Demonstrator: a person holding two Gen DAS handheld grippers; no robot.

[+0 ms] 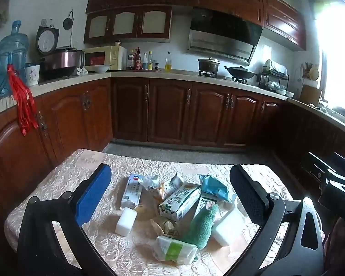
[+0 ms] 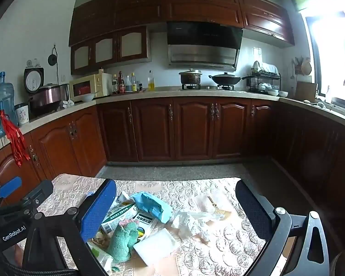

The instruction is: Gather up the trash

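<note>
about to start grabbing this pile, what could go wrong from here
1. The green towel lies across the heap beside the milk carton; it could get swept up as trash.
2. The crumpled tissue is thin and loose, so the open right gripper may snag the tablecloth too.
3. Items overlap, so the open left gripper may drag neighbours off the table.

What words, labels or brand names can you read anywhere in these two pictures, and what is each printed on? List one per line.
"GenRobot.AI": white lettering on the black body of the left tongs.
"桂林西瓜霜": small white box beside the green cloth.
Milk carton: green print, too blurred to read.
White box with a red and blue logo: text too small to read.
Green-banded packet: unreadable.
</note>
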